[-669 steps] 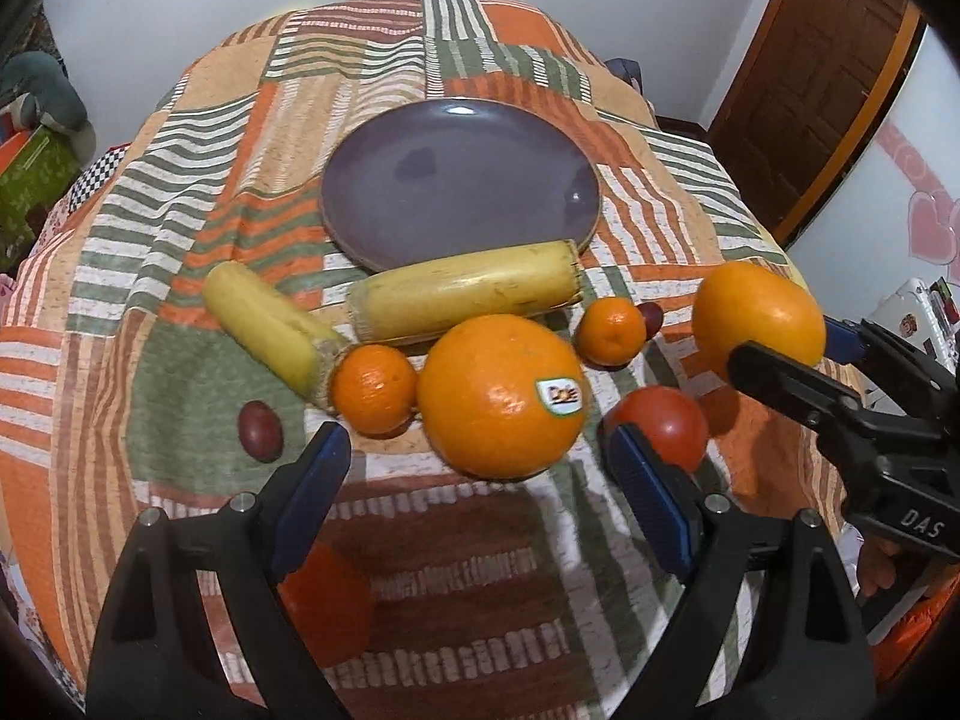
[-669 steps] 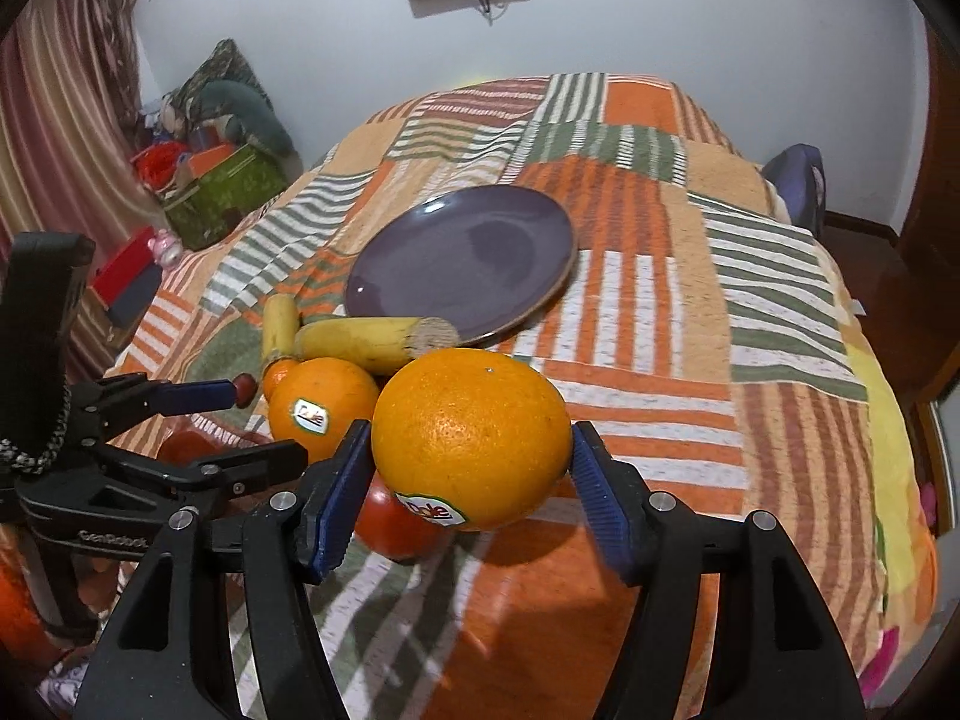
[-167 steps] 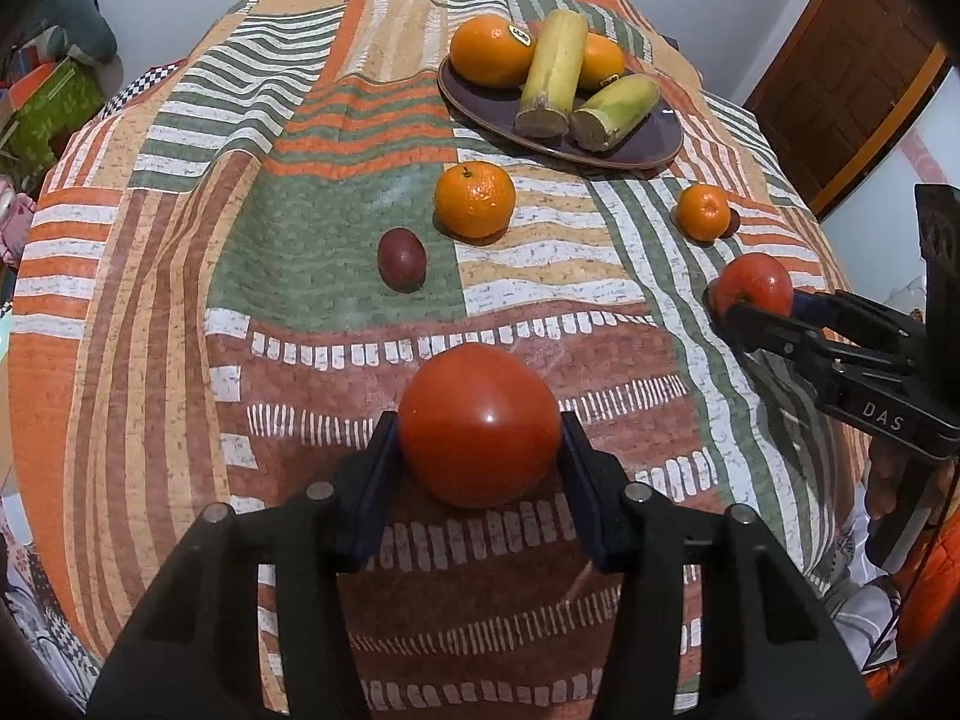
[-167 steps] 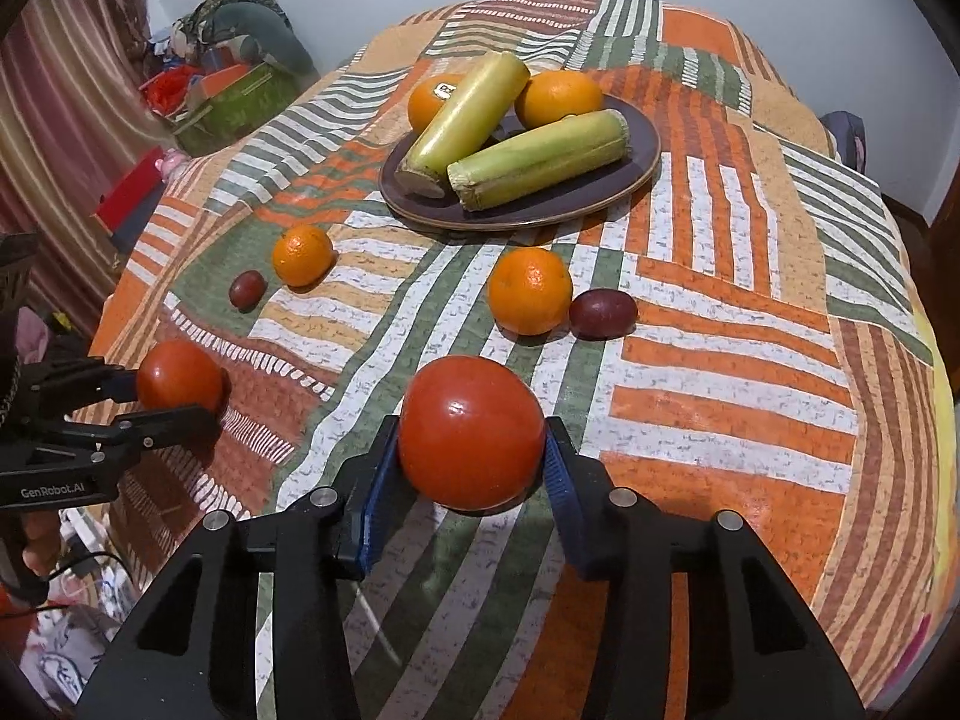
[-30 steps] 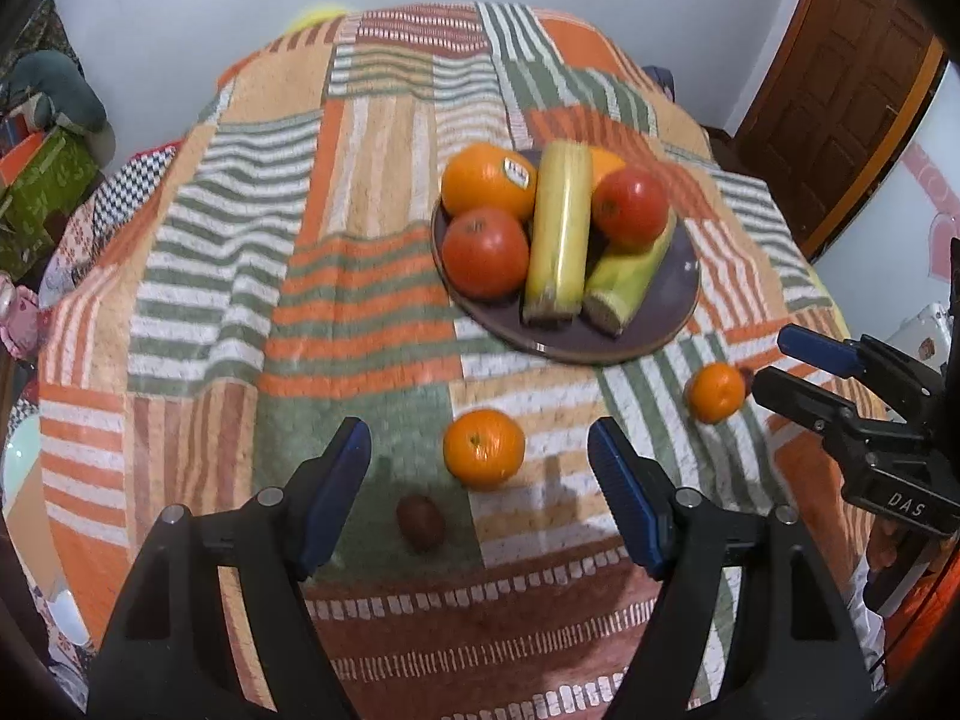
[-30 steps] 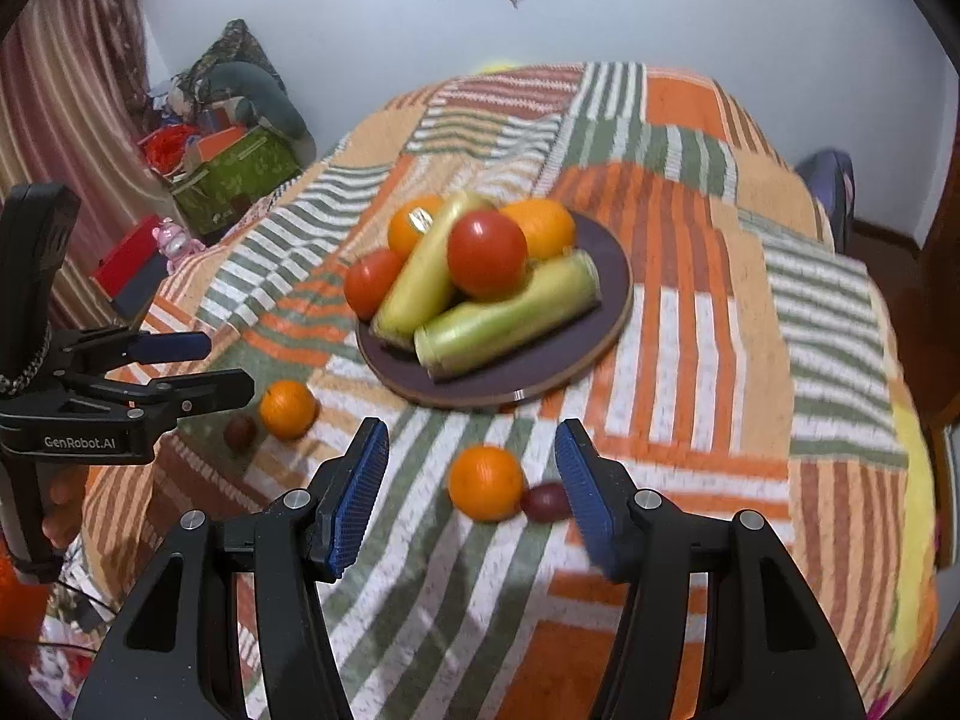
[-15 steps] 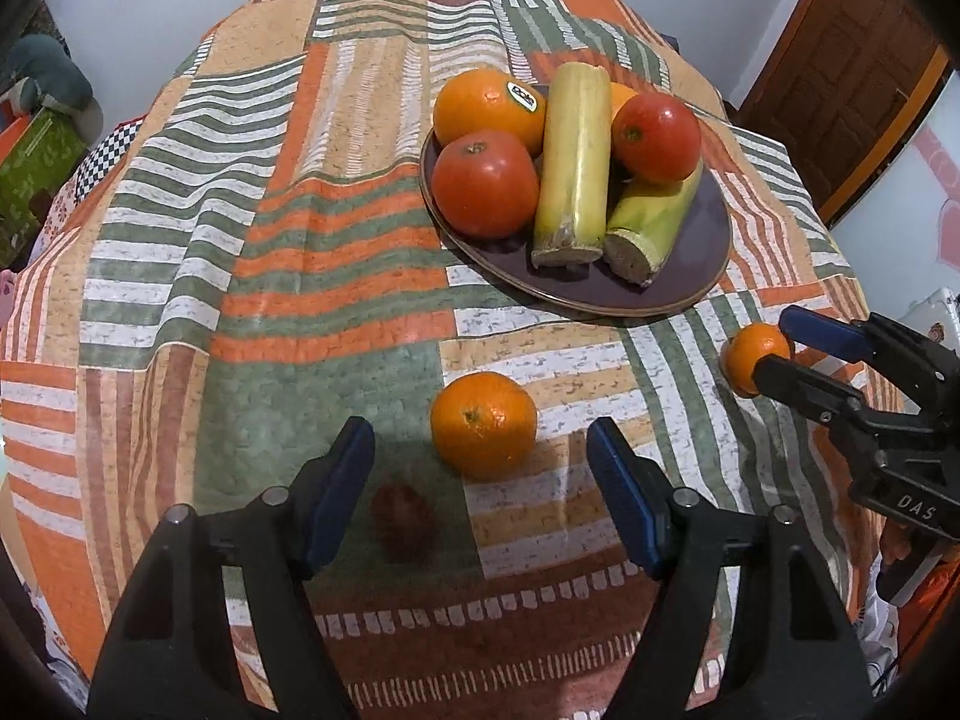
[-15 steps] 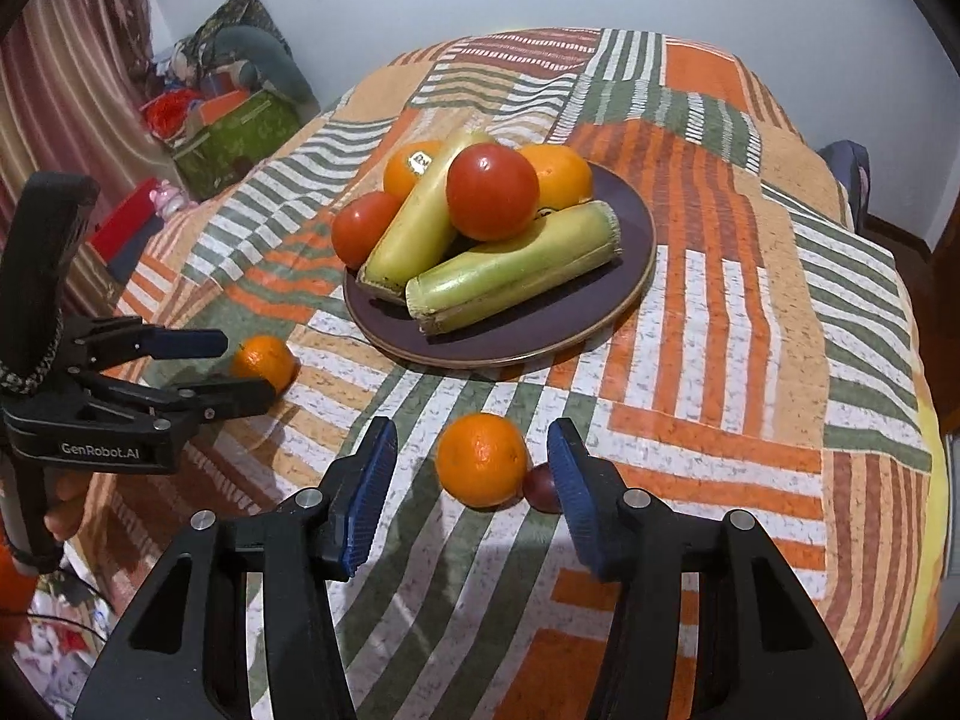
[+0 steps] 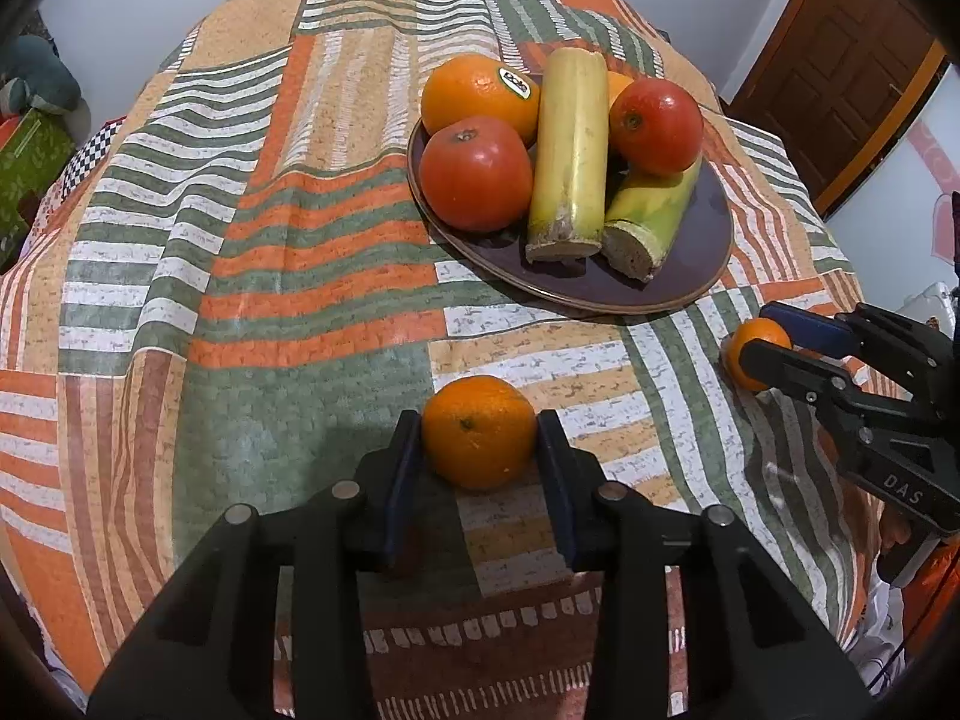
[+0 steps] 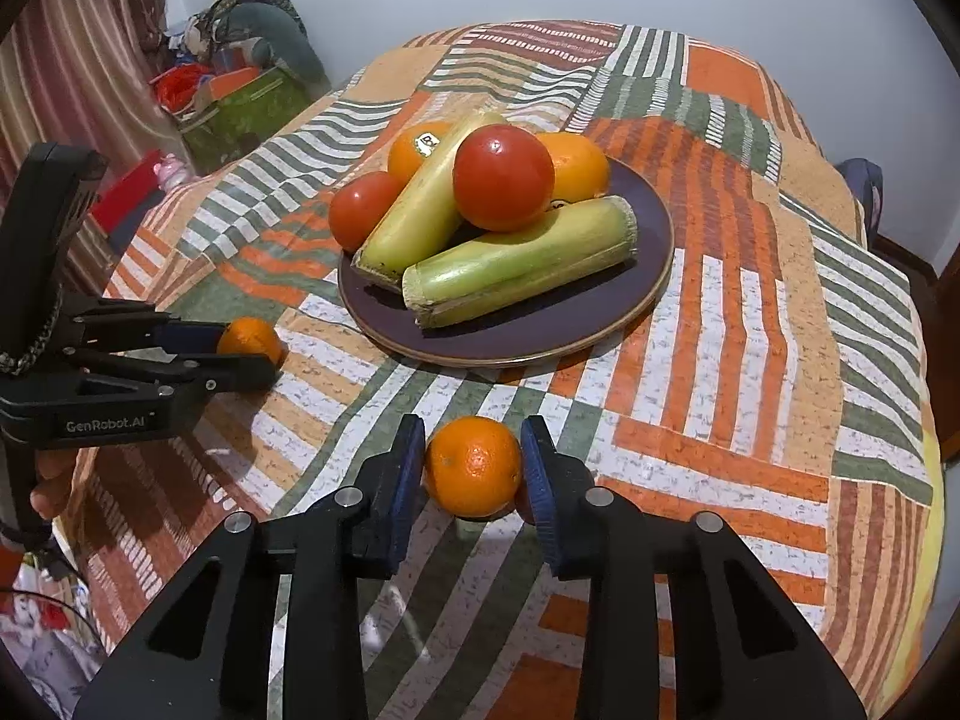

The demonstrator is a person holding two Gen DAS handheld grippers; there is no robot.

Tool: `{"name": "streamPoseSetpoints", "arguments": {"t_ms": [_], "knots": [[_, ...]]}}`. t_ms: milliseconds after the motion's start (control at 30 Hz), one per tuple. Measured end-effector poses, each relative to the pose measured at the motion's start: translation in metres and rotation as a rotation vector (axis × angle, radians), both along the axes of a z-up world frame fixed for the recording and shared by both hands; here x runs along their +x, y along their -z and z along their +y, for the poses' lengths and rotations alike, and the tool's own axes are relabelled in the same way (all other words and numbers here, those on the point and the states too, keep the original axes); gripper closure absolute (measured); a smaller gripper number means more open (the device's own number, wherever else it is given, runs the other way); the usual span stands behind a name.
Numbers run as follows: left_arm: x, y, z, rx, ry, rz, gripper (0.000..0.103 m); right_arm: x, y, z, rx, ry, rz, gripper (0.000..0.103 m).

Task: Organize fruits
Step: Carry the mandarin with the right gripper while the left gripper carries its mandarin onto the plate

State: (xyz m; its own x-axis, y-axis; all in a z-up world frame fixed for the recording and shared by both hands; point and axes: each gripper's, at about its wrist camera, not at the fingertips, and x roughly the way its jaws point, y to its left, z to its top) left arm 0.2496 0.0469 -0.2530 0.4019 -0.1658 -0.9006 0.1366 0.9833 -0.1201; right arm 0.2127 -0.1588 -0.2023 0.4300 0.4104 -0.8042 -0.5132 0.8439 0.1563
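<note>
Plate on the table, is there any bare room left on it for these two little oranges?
The plate is bare along its near rim in front of the cut cane pieces, and on its right edge. Its middle and back are crowded with tomatoes and big oranges.

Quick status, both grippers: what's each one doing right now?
Left gripper: shut on a mandarin.
Right gripper: shut on the other mandarin.
</note>
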Motion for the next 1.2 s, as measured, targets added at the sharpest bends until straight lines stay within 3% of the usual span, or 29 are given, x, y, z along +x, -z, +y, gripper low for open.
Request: {"name": "streamPoseSetpoints", "arguments": {"t_ms": [667,933,1200], "knots": [[0.024,-0.047,-0.04,-0.012,0.077,-0.118,0.065,0.019,-0.026,-0.011,0.053,0.055,-0.076,0.073],[0.043,-0.053,-0.057,-0.009,0.113,-0.139,0.065,0.033,-0.036,-0.013,0.07,0.072,-0.117,0.073],[0.061,-0.045,-0.063,-0.018,0.11,-0.126,0.065,0.044,-0.028,-0.01,0.069,0.068,-0.108,0.073]]}}
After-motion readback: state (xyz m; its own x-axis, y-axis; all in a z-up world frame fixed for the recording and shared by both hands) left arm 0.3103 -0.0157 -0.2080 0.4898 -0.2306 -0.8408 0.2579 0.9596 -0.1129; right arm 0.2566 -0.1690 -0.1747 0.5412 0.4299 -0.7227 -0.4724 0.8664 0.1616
